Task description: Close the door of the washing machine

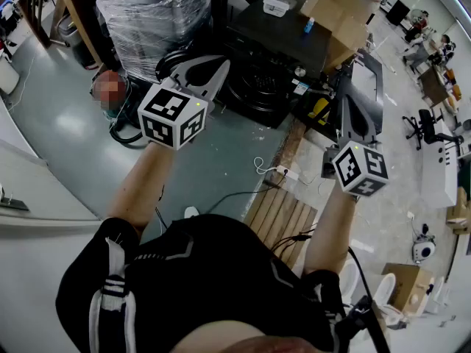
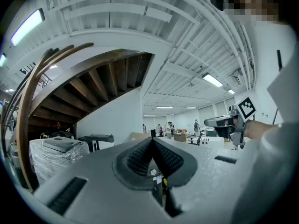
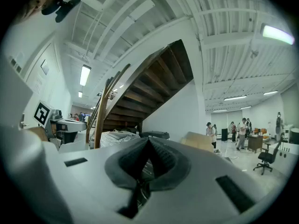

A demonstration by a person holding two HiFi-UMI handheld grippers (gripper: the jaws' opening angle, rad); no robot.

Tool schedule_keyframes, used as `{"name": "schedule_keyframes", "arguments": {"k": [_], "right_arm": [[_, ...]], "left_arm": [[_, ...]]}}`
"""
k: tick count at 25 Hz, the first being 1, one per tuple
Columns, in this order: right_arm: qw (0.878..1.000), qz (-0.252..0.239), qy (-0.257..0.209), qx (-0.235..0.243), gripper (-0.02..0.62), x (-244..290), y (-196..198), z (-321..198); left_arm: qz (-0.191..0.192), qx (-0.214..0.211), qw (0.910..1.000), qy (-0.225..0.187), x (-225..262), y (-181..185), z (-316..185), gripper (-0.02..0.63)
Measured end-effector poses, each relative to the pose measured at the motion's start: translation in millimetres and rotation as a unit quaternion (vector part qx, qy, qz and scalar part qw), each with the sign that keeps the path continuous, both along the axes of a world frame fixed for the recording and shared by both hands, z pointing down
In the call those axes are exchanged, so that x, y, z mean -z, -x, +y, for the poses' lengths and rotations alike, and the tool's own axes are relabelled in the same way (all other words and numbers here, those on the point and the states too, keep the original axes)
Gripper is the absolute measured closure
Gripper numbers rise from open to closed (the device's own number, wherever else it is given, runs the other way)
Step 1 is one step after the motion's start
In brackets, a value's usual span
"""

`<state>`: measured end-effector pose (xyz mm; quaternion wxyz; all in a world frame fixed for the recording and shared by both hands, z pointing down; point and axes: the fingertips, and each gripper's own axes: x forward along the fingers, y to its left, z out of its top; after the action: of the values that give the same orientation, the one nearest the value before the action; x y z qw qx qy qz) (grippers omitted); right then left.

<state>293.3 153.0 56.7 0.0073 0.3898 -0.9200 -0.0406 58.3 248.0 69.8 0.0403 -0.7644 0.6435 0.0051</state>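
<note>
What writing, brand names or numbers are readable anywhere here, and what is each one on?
None can be read.
Left marker cube: black-and-white squares only, no letters.
Right marker cube: the same.
Small tag on the black appliance: too blurred to read.

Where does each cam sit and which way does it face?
Head view: on head, steeply down; forearms, torso, left gripper, right gripper.
Left gripper view: on it, level; own shut jaws, right gripper at right.
Right gripper view: likewise; shut jaws, left gripper at left.
Both gripper views share staircase, wrapped machine.
</note>
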Motion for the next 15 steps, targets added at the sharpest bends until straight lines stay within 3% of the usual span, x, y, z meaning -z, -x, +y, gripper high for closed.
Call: {"name": "schedule_keyframes", "arguments": {"k": [8,15], "right_arm": [[1.0,0.008,-0.002,-0.011,0.592,-1.0,2.8,0.3],[1.0,-0.024,-0.006,-0.007,0.592,3.5,6.2,6.8]], "left_arm": [[-0.005,-0.002,0.9999,-0.009,2.3,3.8,5.4,0.603],[0.005,0.001,1.0,-0.002,-4.5,11.2,6.8,0.603]]}}
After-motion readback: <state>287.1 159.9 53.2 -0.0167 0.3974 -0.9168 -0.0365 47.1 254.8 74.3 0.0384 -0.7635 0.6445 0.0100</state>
